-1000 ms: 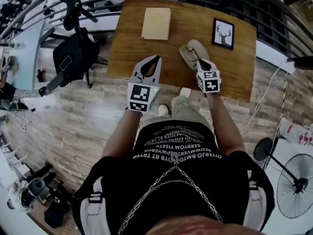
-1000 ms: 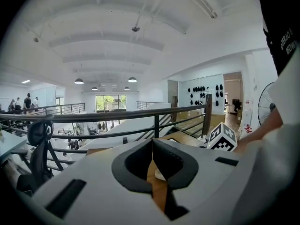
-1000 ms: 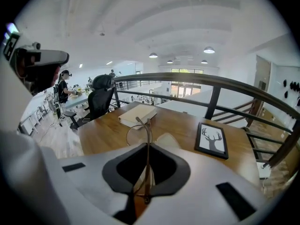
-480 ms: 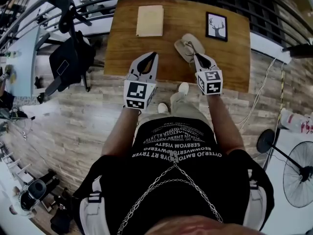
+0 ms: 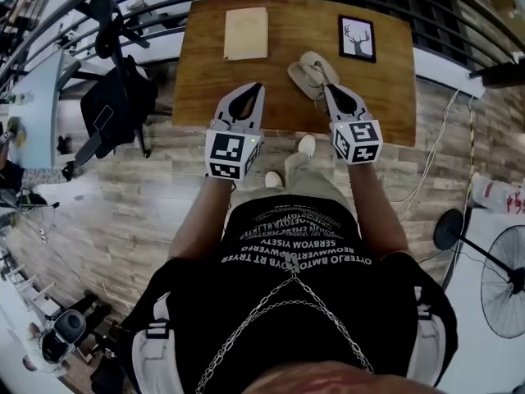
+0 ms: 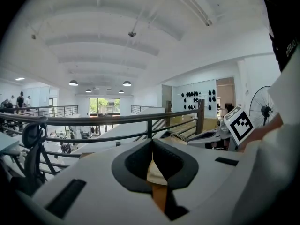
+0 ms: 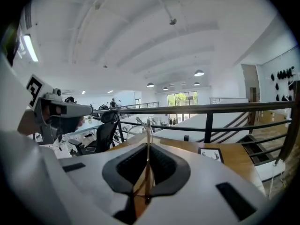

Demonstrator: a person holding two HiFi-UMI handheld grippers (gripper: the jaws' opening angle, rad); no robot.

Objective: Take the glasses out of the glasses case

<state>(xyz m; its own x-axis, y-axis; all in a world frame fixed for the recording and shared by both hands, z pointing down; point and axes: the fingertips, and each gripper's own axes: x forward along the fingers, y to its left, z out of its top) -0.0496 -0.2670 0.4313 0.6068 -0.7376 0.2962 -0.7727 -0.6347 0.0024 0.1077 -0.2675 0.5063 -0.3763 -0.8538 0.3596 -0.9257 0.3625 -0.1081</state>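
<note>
Raised off the case since a second ago, with the right gripper pinching the glasses. Pressed together on nothing at the left gripper. Looks nearly done.

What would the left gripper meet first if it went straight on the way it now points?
The left gripper would probably meet the table first, close to the notebook; depth is unclear.

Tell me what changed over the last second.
The right gripper, shut on the glasses, rose away from the open glasses case. The left gripper stayed shut and empty beside it. The case, notebook and picture frame kept their places on the table.
</note>
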